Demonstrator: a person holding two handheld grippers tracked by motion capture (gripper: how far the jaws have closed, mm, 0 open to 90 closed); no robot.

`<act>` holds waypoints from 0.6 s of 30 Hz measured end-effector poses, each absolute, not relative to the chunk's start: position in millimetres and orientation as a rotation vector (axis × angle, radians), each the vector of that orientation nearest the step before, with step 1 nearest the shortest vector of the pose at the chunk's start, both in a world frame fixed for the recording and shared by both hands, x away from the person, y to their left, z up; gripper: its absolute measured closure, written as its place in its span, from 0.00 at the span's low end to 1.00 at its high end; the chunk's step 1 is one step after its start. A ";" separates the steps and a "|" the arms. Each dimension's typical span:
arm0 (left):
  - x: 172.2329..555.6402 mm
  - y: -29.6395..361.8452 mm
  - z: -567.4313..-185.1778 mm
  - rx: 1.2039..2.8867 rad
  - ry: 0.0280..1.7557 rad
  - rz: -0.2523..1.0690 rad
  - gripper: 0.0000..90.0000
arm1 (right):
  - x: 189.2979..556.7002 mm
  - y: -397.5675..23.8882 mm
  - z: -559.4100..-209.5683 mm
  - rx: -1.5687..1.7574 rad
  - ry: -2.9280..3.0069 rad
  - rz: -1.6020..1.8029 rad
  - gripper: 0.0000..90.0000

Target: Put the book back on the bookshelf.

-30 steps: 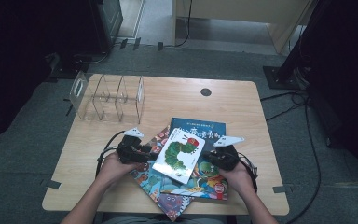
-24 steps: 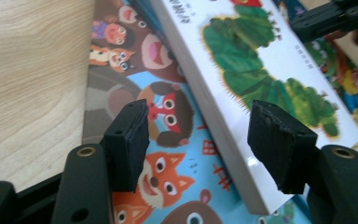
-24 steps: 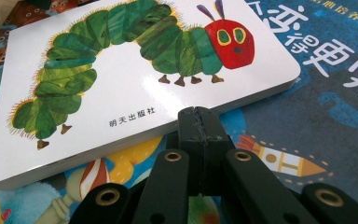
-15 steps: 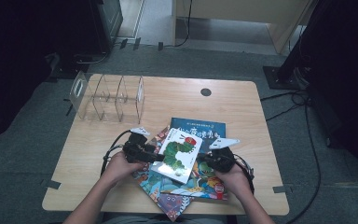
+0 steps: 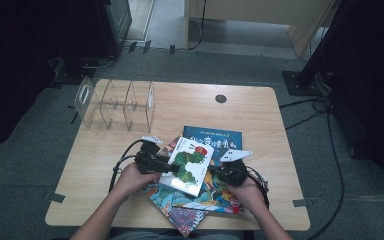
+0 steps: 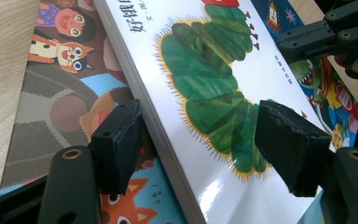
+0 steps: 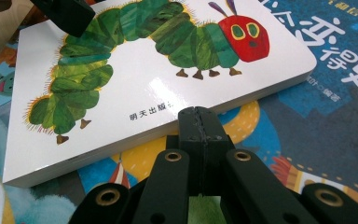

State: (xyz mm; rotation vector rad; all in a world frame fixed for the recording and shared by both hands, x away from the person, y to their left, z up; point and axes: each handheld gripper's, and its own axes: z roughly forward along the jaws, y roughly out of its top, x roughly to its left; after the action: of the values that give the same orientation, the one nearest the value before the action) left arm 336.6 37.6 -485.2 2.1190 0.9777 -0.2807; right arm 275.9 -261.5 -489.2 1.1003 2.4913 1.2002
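Observation:
A white caterpillar book (image 5: 187,165) lies tilted on top of a pile of picture books, with its left edge lifted. My left gripper (image 5: 164,167) is at that left edge. In the left gripper view its jaws (image 6: 203,135) straddle the book (image 6: 205,84), one pad below by the spine and one above the cover. They have just been closing a little after widening. No firm press shows. My right gripper (image 7: 198,116) is shut, its tip against the lower edge of the book (image 7: 135,70), and it also appears in the high view (image 5: 211,172).
A blue book (image 5: 220,140) and a colourful animal book (image 5: 180,215) lie under the white one. A clear acrylic divider rack (image 5: 115,102) stands at the back left of the wooden table (image 5: 260,110). Cables trail from both grippers.
My left gripper has moved right, up to the white book's left edge, and its jaws now sit around that edge. The right gripper has stayed at the book's other side.

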 end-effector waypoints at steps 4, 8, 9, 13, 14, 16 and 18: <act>337.2 39.2 -485.9 2.093 1.018 -0.289 0.39 | 276.5 -260.7 -489.6 1.098 2.492 1.205 1.00; 337.3 39.8 -485.7 2.076 1.060 -0.287 0.43 | 277.2 -259.5 -490.1 1.116 2.485 1.215 1.00; 337.3 39.8 -485.7 2.076 1.060 -0.287 0.45 | 277.2 -259.5 -490.1 1.116 2.485 1.215 1.00; 339.6 41.5 -483.1 2.098 1.092 -0.267 0.44 | 275.3 -253.4 -490.1 1.080 2.505 1.218 1.00; 336.9 39.3 -482.5 2.111 1.079 -0.239 0.42 | 274.9 -251.8 -489.9 1.065 2.504 1.211 1.00; 334.9 37.3 -481.8 2.129 1.071 -0.208 0.40 | 275.4 -251.6 -490.0 1.058 2.506 1.211 1.00; 333.8 36.2 -481.3 2.125 1.090 -0.193 0.42 | 275.3 -251.5 -490.0 1.062 2.504 1.212 1.00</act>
State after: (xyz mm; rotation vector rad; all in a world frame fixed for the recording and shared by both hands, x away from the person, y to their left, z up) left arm 333.8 36.2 -481.3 2.1247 1.0902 -0.1931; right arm 275.3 -251.5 -490.0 1.0622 2.5041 1.2122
